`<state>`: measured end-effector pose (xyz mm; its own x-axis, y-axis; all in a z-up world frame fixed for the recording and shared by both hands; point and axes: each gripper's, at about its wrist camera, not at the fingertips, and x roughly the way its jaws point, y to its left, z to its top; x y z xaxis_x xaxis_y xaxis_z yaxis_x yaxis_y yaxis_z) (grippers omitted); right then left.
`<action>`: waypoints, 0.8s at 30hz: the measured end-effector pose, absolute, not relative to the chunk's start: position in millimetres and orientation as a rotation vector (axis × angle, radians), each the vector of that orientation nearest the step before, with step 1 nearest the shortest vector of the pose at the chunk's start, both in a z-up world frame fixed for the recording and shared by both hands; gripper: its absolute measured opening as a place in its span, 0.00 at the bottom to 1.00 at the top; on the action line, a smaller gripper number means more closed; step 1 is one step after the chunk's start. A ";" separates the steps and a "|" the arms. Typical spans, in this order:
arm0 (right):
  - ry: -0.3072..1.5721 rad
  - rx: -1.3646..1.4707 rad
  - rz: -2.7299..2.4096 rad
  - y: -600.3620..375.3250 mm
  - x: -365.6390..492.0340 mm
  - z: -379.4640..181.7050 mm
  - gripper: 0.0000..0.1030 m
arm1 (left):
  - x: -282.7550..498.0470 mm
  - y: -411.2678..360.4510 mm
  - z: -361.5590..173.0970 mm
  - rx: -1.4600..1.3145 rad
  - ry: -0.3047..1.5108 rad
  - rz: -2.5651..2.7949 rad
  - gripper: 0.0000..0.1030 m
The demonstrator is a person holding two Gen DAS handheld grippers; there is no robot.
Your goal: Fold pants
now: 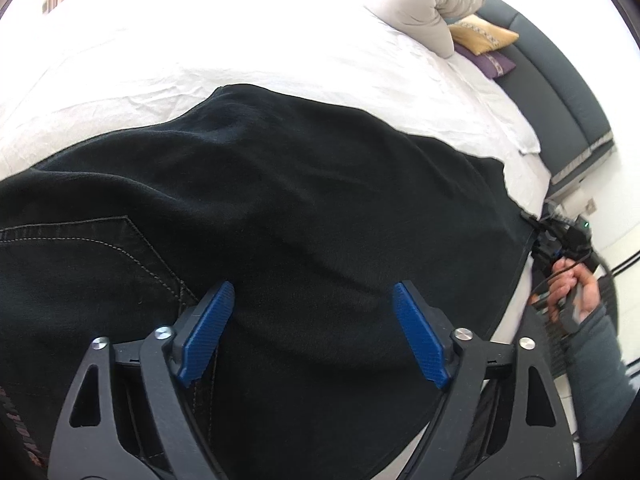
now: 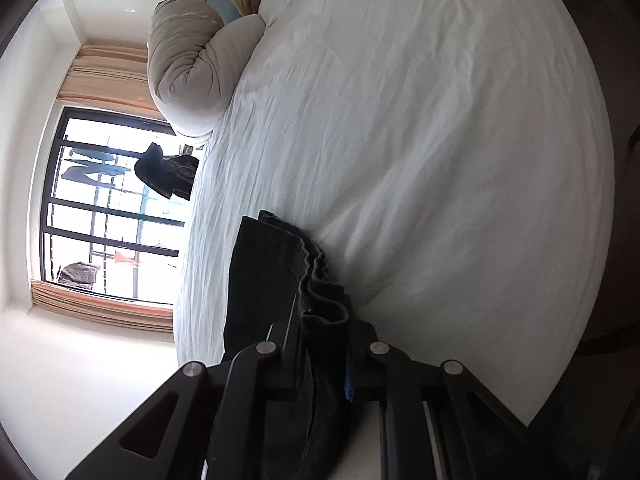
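Note:
Black pants lie spread over the white bed, with a stitched back pocket at the left. My left gripper is open just above the cloth, its blue pads wide apart and holding nothing. My right gripper is shut on a bunched edge of the pants, held by a hand at the bed's right edge in the left wrist view. The right wrist view is rolled sideways.
A rolled beige duvet and yellow and purple cushions lie at the head of the bed by a dark headboard. A window with curtains is beyond the far side. The bed edge runs at the right.

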<state>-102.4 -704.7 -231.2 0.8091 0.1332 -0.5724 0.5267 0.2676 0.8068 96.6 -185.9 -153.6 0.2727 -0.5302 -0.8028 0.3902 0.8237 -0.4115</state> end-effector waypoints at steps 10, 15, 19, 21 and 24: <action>0.645 1.074 -0.302 -674.0 -78.4 -183.0 0.14 | 100.8 -166.5 -141.3 -0.244 1.107 -0.582 0.90; 0.699 0.797 -0.201 -610.3 -41.9 -133.7 0.14 | 100.8 -151.6 -136.0 -0.273 1.083 -0.549 0.91; 0.813 0.363 0.070 -476.6 -15.9 -101.4 0.14 | 101.2 -134.6 -131.1 -0.334 1.069 -0.522 1.00; 0.857 0.098 0.206 -398.6 -20.3 -103.9 0.14 | 101.1 -129.4 -128.7 -0.363 1.073 -0.520 1.00; 0.900 -0.052 0.314 -330.9 -28.4 -124.1 0.14 | 98.5 -127.2 -125.7 -0.388 1.088 -0.534 1.00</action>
